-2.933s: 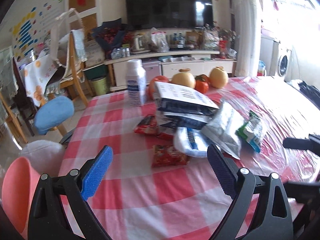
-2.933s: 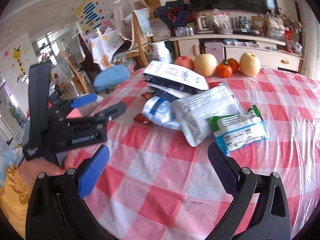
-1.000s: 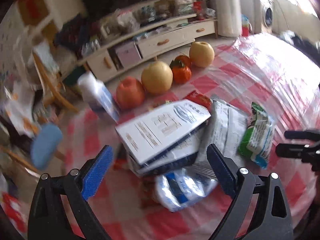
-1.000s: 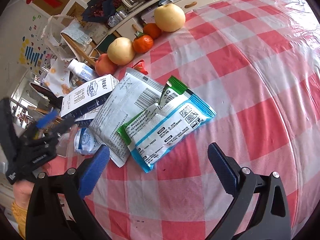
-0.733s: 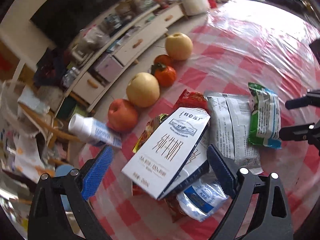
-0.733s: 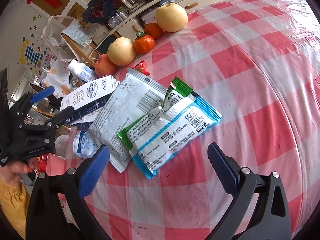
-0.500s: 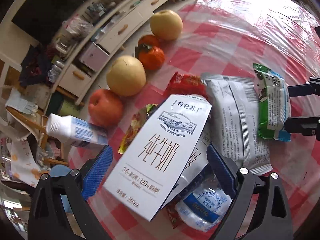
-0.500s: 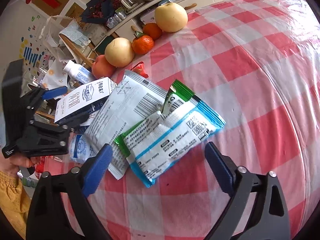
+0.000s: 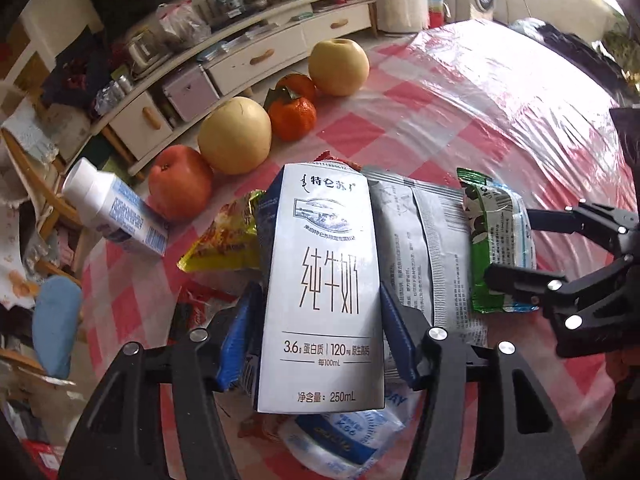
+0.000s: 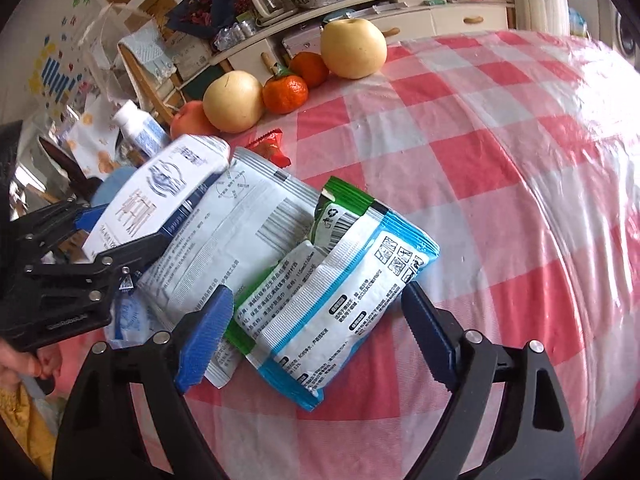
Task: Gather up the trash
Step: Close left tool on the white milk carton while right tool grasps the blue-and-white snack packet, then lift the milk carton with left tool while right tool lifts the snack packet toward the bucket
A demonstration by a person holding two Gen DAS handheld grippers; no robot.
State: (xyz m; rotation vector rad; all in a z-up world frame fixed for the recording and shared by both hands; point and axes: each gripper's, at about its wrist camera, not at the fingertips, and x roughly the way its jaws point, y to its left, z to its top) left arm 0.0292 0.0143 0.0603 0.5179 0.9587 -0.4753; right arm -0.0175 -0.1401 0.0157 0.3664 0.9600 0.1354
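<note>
Left wrist view: left tool (image 9: 320, 336) has just been closing, its blue pads now pressed on the flanks of the white rectangular milk carton (image 9: 320, 280), which sits atop the litter heap on the red-and-white checked desk (image 9: 460, 120). Only this view shows the yellow crinkled wrapper (image 9: 224, 240).

Right wrist view: right tool (image 10: 316, 336) stands wide, gripping nothing, astride the blue-and-white plastic snack pouch (image 10: 340, 300), where half a second earlier the pouch lay just ahead of its pads.

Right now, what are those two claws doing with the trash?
Left gripper just closed on milk carton. Right gripper open around blue-white packet, not pinching. Silver pouch lies beneath both.
</note>
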